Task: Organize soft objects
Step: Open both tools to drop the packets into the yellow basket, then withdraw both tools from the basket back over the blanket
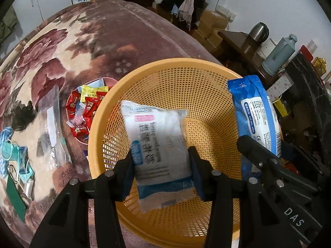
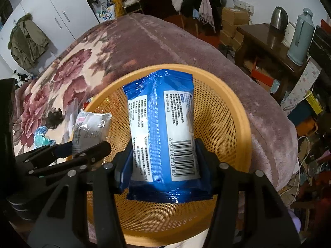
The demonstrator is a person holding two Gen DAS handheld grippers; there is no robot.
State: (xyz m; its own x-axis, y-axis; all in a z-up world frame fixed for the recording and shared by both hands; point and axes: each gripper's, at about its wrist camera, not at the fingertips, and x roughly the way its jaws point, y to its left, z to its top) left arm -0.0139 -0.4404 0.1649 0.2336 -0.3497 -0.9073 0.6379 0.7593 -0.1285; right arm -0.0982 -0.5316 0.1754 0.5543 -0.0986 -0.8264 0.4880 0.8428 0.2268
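Above the round orange mesh basket [image 1: 99, 128] on the bed, my left gripper [image 1: 162, 165] is shut on a white soft packet [image 1: 157, 140] with blue print. Its blue pads press the packet's two sides. My right gripper [image 2: 163, 155] is shut on a blue wipes packet [image 2: 163, 119], barcode side up, held over the same basket [image 2: 238, 111]. The two grippers hang side by side: the blue packet [image 1: 256, 119] shows at the right of the left wrist view, the white packet [image 2: 91, 128] at the left of the right wrist view.
The basket rests on a floral blanket [image 1: 62, 47]. Left of it lie a pink plate [image 1: 109, 80] of red candies, a clear plastic bag [image 1: 51, 128], teal face masks [image 1: 14, 150] and a dark tuft [image 1: 22, 115]. A wooden table with a thermos [image 2: 298, 39] and kettle stands at the right.
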